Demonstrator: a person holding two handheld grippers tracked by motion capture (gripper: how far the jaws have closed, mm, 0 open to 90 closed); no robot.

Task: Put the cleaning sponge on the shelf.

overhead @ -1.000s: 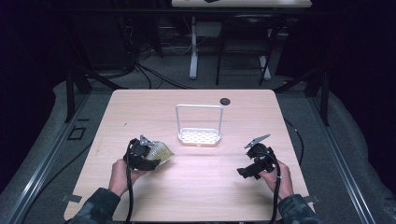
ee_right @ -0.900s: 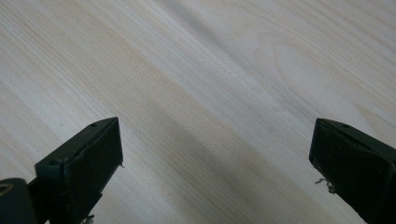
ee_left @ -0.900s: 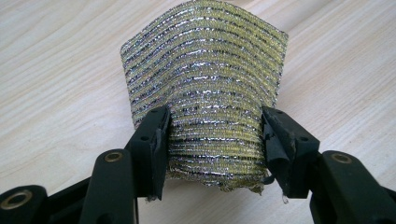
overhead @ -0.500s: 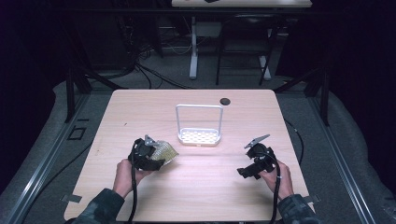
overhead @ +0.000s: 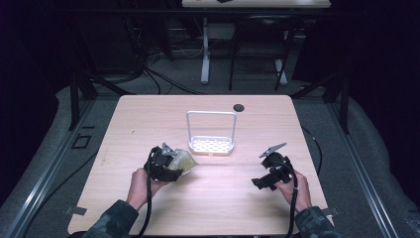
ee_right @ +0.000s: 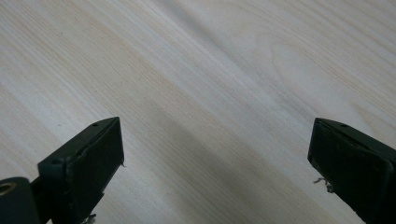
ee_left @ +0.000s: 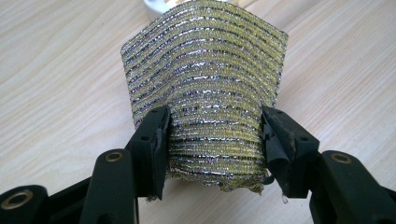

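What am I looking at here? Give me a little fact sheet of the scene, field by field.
Setting: pale wooden table in a dark room
Held thing: glittery gold-and-silver sponge pad, bent between the jaws
Left tongs: shut on the pad, just short of the rack
Right tongs: jaws wide apart, nothing between them, over bare wood
Rack: small white holder with a perforated base and a tall hoop handle, mid-table
Other: small dark round spot near the far edge
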